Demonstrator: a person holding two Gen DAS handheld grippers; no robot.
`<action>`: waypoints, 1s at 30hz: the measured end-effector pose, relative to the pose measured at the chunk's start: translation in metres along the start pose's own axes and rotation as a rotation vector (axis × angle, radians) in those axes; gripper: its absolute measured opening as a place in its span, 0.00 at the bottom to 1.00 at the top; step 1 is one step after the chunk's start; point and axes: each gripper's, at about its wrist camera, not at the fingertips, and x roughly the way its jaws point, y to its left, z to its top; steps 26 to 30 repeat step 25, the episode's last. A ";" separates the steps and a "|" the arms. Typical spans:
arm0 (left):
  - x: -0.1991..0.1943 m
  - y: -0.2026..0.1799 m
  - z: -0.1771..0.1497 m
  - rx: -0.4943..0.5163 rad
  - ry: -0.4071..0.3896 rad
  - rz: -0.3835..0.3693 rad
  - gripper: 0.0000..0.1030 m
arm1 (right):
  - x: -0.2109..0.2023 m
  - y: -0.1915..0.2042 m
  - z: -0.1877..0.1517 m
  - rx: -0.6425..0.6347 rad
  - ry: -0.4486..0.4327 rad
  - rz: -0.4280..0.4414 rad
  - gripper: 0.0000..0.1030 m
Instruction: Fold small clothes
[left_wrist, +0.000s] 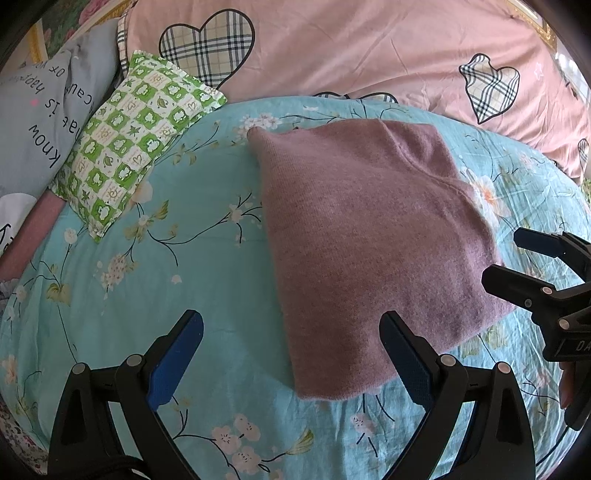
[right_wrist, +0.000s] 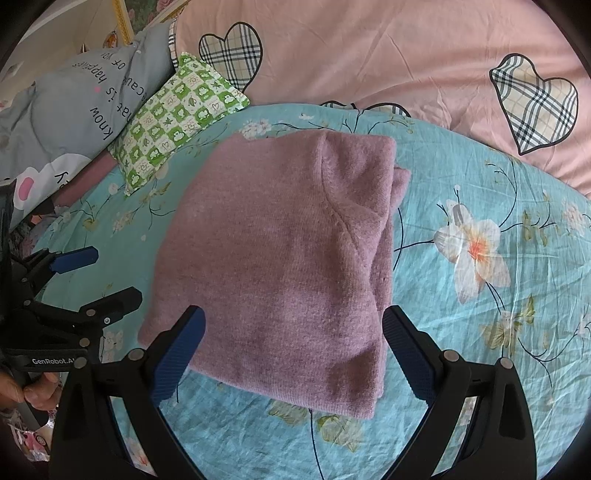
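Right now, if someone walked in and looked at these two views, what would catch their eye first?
First, the folded mauve knitted sweater lying in the middle of the turquoise floral bedsheet. Next, the pink duvet with plaid hearts bunched behind it, and the small green-and-white checked pillow off to the sweater's left. Both grippers, left gripper and right gripper, hover open at the sweater's near edge, fingers spread, holding nothing.

garment: mauve-pink fuzzy knit sweater (left_wrist: 373, 236) (right_wrist: 280, 258)
state: folded into a compact, roughly rectangular stack, layered edges showing along one side
surface: a curved seam crosses the top layer
pose: lying flat
place: on the turquoise floral bedsheet (left_wrist: 155, 295) (right_wrist: 480, 332), near its middle
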 end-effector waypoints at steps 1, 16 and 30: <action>0.000 0.000 0.000 -0.001 -0.001 0.000 0.94 | 0.000 0.000 0.001 0.001 0.000 0.000 0.94; -0.001 0.006 0.001 -0.013 -0.007 0.011 0.94 | 0.000 0.001 0.002 0.005 0.002 -0.009 0.94; -0.001 0.011 0.001 -0.020 0.002 0.001 0.94 | -0.002 -0.001 0.001 0.020 -0.001 -0.018 0.94</action>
